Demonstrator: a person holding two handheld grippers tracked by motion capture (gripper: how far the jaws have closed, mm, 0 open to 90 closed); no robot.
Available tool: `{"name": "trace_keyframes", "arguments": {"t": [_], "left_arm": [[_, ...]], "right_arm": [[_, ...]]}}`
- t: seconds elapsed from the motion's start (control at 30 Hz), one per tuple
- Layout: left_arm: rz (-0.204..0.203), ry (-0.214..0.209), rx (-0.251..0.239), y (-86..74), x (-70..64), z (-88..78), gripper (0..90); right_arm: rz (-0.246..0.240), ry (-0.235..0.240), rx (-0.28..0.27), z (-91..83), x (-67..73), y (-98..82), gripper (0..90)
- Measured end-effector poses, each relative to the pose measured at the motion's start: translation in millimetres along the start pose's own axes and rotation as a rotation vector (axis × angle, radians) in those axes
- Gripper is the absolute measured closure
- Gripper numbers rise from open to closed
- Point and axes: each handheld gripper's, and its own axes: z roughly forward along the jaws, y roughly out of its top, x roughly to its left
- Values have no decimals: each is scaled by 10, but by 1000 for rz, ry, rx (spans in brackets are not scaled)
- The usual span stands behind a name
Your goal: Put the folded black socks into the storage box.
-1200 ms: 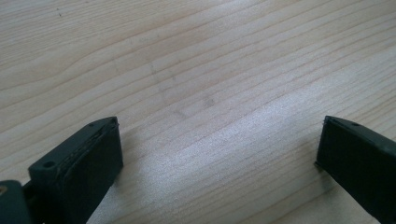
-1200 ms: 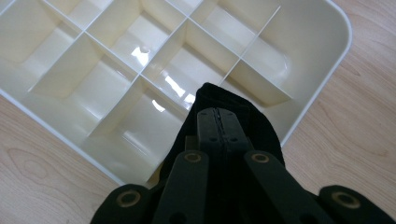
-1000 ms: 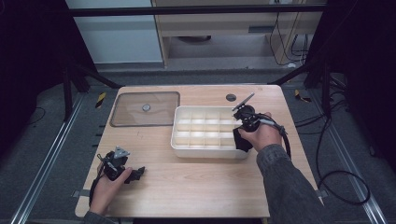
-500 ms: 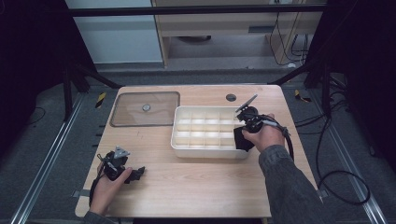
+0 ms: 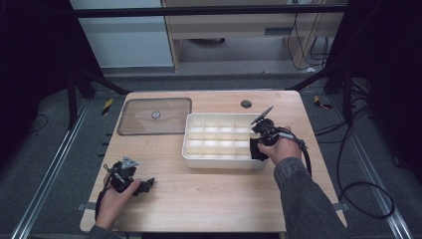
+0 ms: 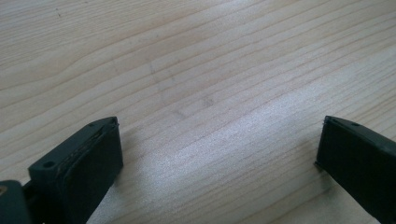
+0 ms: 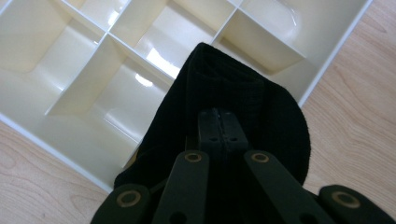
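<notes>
Black cloth (image 7: 247, 107) is clamped between the closed jaws of the right gripper (image 7: 219, 122); in the right gripper view the fabric drapes over the near right corner of the divided tray (image 7: 84, 100), covering part of one compartment and the tray's rim. In the high view the same cloth (image 5: 256, 149) sits at the right end of the cream tray (image 5: 219, 162), right of centre in the frame, with the right gripper (image 5: 264, 133) and the hand that holds it directly over that end.

Left gripper (image 5: 145, 185) rests on the tabletop (image 5: 209, 194) at the lower left of the high view, well apart from the tray. In the left gripper view its jaws stand wide open, one at the lower left and one at the lower right of the frame, with bare wood grain between them.

Transparent lid (image 5: 154, 115) lies flat on the tabletop at the upper left, just beside the tray's left end
</notes>
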Motion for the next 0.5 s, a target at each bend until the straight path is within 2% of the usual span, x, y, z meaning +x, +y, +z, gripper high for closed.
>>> {"name": "trace_keyframes", "arguments": {"t": [0.23, 0.37, 0.5], "left_arm": [[-6, -1, -2, 0, -7, 2, 0], [-5, -2, -1, 1, -9, 2, 0], [0, -1, -1, 2, -6, 2, 0]], "right_arm": [[14, 30, 5, 29, -14, -43, 900], [12, 59, 38, 90, 2, -89, 900], [9, 67, 66, 190, 14, -152, 900]]}}
